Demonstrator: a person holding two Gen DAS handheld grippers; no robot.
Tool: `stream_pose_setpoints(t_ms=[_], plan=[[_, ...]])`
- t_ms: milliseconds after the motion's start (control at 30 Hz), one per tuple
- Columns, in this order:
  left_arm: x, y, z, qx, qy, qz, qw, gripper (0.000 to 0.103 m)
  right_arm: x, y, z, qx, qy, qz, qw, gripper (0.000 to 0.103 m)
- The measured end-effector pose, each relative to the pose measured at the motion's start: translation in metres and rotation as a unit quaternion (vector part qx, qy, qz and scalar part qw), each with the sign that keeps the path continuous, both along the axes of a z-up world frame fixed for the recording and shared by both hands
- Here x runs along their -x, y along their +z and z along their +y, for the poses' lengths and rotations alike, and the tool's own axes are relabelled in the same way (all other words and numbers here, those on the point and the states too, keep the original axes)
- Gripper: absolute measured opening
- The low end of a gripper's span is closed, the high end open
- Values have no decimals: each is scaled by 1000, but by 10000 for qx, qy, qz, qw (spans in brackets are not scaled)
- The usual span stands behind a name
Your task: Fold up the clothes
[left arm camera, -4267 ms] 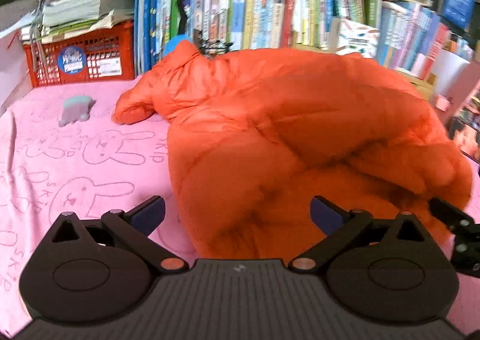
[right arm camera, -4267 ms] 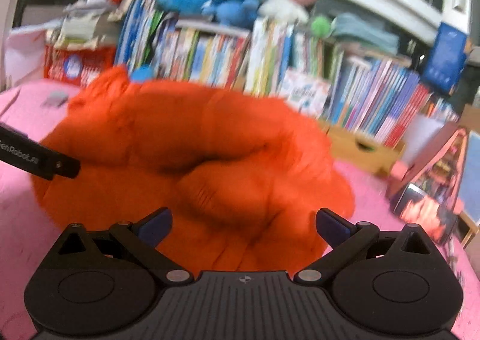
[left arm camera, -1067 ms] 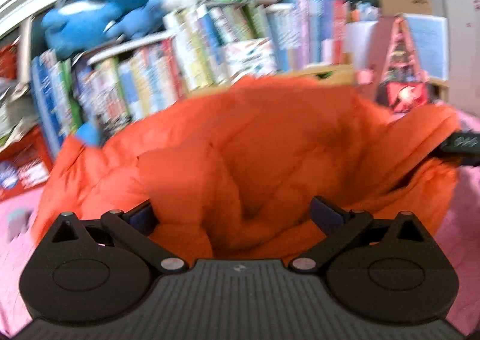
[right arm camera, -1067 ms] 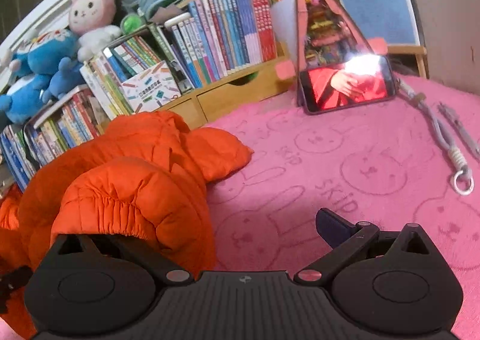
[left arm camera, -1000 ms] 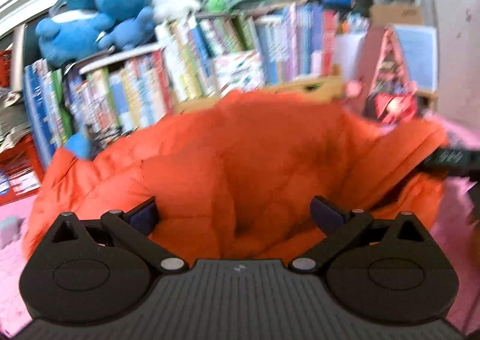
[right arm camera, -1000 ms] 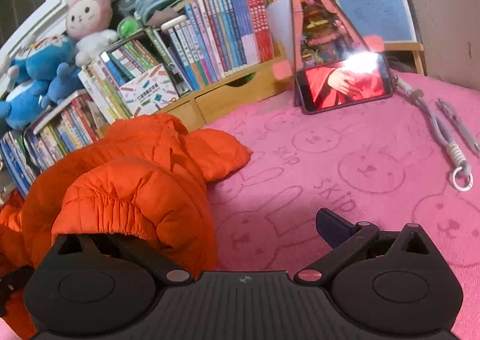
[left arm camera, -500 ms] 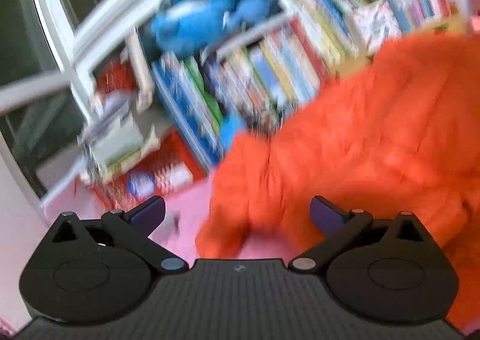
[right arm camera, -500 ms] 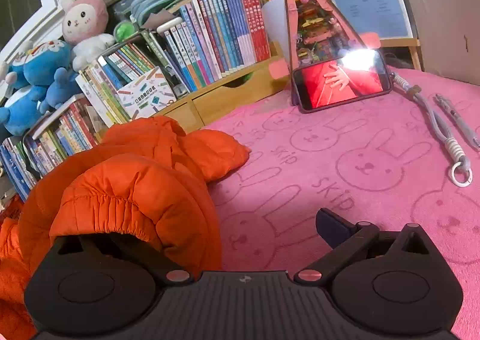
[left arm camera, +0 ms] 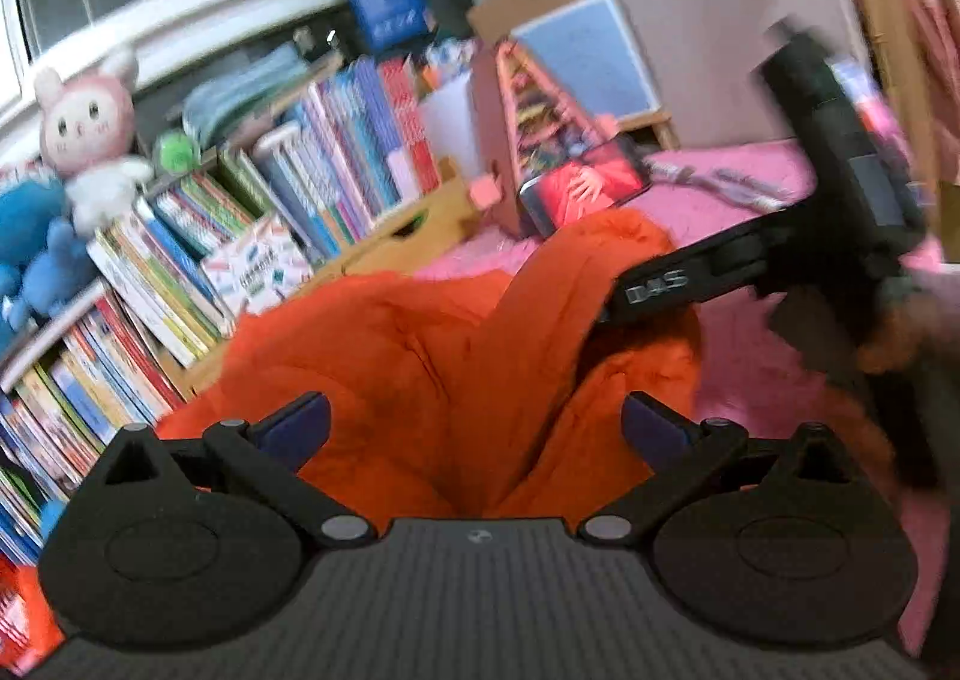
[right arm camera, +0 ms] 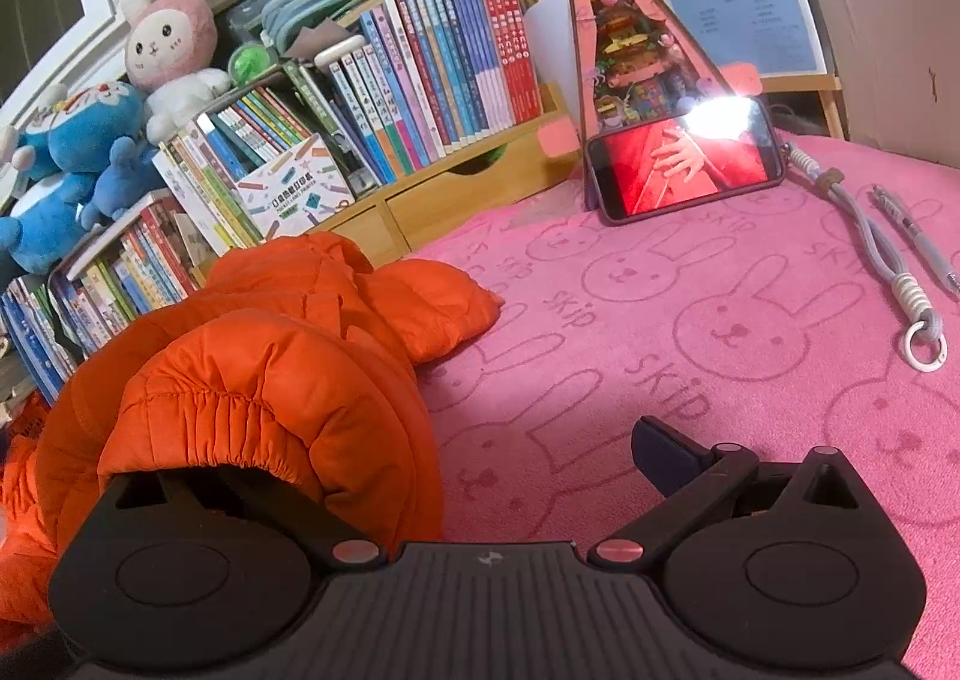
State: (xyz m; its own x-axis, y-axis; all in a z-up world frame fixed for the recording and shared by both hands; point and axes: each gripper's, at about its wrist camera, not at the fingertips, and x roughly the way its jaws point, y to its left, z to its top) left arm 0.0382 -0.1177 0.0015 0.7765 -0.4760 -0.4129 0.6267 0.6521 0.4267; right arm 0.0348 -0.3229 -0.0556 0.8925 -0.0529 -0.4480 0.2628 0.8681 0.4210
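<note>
Pink towelling printed with rabbits (right arm camera: pixel 690 320) is covering the surface that carries everything, and the orange puffer jacket (right arm camera: pixel 252 374) is lying bunched along its left side, reaching back to the far edge where the books are standing. In the left wrist view the same jacket (left arm camera: pixel 420 356) is filling the middle, heaped and creased, not flat.

The right gripper (right arm camera: pixel 420 458) is sitting at the jacket's elastic cuff, its fingers spread; the left finger is hidden under the cuff and only the right finger (right arm camera: pixel 672 449) is showing over bare towelling, so I cannot tell whether fabric is lying between them. The left gripper (left arm camera: pixel 474 422) is hovering with fingers wide apart over the jacket's middle, holding nothing. In that view the right gripper's black body is reaching into the cloth from the right.

The step in hand is probably laying the sleeve across the body. The next move likely calls for a firm pinch on the cuff while the other gripper is steadying the puffy bulk, which may spring back.

Containers: a wooden organiser with drawers (right arm camera: pixel 456 200) along the far edge is holding rows of books (right arm camera: pixel 456 56); the drawers are closed, contents unseen. Smaller things: a phone (right arm camera: pixel 684 164) propped near the far right corner, a lanyard (right arm camera: pixel 888 266) and a pen (right arm camera: pixel 912 236) by the right edge.
</note>
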Motion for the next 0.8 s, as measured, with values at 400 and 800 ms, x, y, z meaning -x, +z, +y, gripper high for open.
stream_pose_setpoints(t_ms=[400,800], plan=[[-31,-19,6,-54,678,23,9977,103,-3,0,2,36,81,47,9999,103],[-34,-30,81,-583,1961,-97,9788,103,-5,-1,1,57,-42,132,9999,103]])
